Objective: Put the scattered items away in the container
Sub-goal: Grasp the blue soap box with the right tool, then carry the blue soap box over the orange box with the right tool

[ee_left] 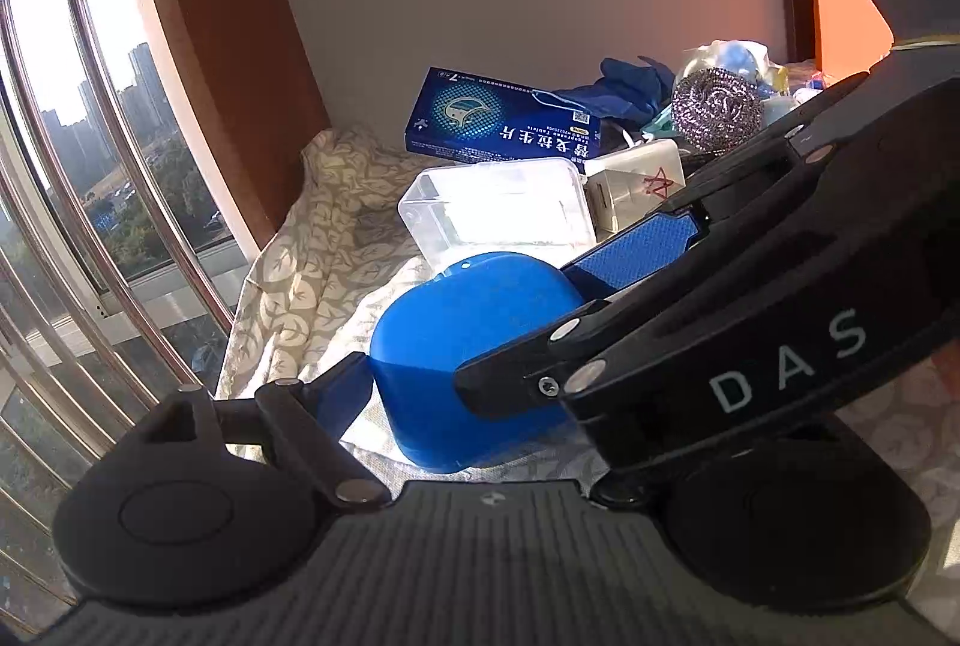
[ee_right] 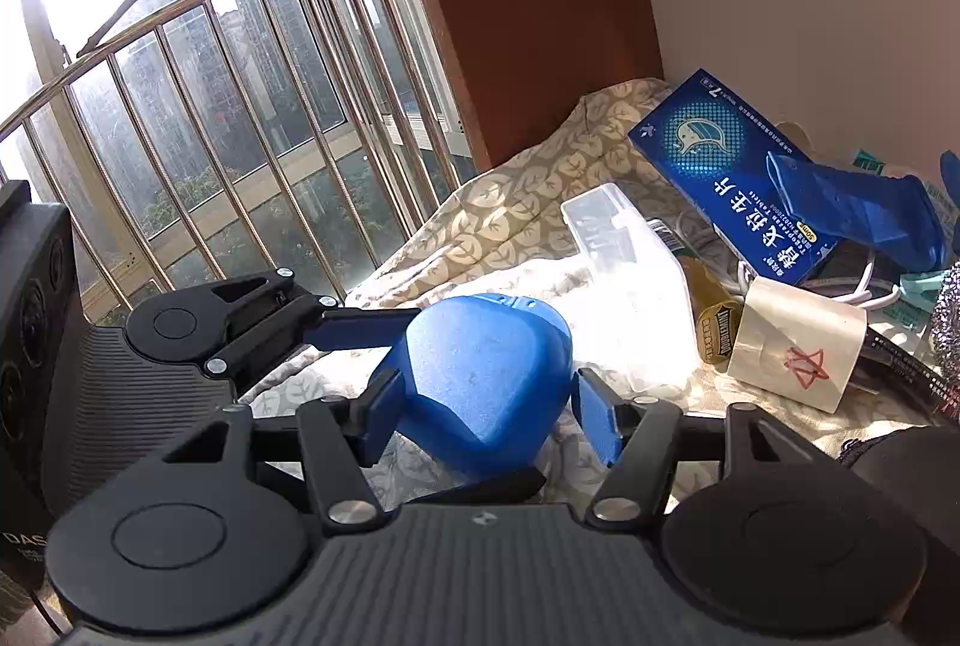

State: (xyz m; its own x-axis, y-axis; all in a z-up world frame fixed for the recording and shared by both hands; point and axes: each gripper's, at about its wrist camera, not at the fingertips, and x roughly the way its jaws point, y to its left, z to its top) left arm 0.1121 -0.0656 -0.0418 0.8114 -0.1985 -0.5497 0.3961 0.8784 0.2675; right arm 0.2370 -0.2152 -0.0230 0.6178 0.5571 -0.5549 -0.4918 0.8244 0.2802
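Your left tongs [ee_left: 480,346] and your right tongs [ee_right: 492,406] both sit at the blue clamshell case [ee_right: 486,382], which lies on the leaf-print cloth [ee_right: 516,214] near the window railing [ee_right: 240,135]. In the right wrist view, the right tongs' blue pads [ee_right: 378,418] bracket the case: the left pad touches its side, while the right pad stands just beside it with a sliver of gap, so they are apart and not yet clamped. The left tongs also reach around the case; one finger runs along its far side and the other hides under it, so you cannot tell from these views whether they grip it.

Just beyond the case lies the clear plastic container [ee_left: 498,211], tipped on its side with its opening hard to make out. Behind it a blue medicine box [ee_left: 498,120] leans against the wall, with a blue glove [ee_right: 858,214] draped over it. A white charger block [ee_right: 798,352] marked with a red star sits beside the container, and a steel scouring ball [ee_left: 717,105] rests among the clutter further right.
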